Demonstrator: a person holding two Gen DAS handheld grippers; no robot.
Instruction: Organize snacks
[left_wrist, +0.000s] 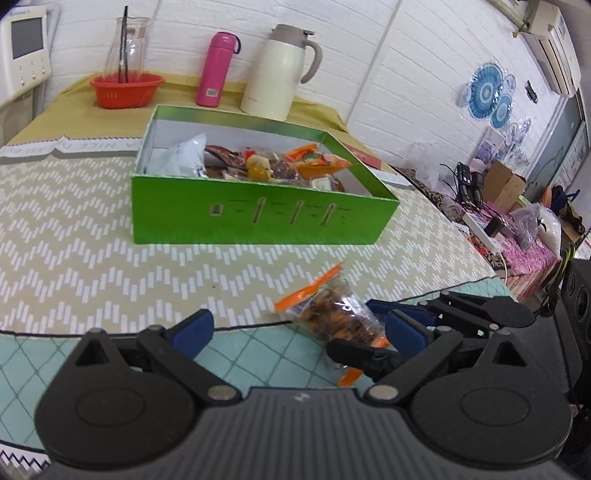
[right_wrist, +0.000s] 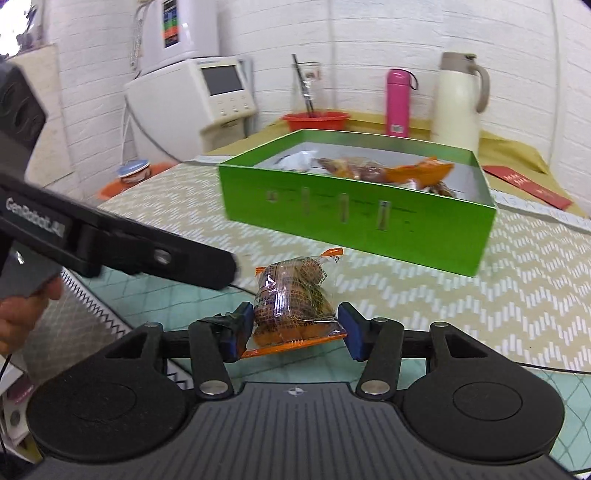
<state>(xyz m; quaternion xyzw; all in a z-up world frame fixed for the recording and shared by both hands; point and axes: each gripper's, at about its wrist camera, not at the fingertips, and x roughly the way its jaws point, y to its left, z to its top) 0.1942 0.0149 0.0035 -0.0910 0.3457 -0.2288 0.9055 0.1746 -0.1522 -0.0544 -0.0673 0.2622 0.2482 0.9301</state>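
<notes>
a clear snack packet with orange ends (right_wrist: 293, 301) is lying on the desk (right_wrist: 480, 295) near its front edge, at about 6 o'clock from the green box (right_wrist: 354, 221) and apart from it. the packet is being bracketed by the right tongs (right_wrist: 295, 330); the blue pads (right_wrist: 241, 326) are sitting on either side of its lower half, the left pad touching the wrapper and the right pad just beside it, so whether a firm grip is being made cannot be told. in the left wrist view the same packet (left_wrist: 334, 314) is seen at 1 o'clock from the left tongs (left_wrist: 299, 330), which are being held wide apart with nothing between them. the green box (left_wrist: 258, 221) is holding several wrapped snacks (left_wrist: 266, 162) and a white bag (left_wrist: 181, 158). at 12 o'clock beyond the box, a red basin (left_wrist: 127, 88), a pink bottle (left_wrist: 216, 70) and a cream thermos jug (left_wrist: 279, 74) are standing along the wall.
</notes>
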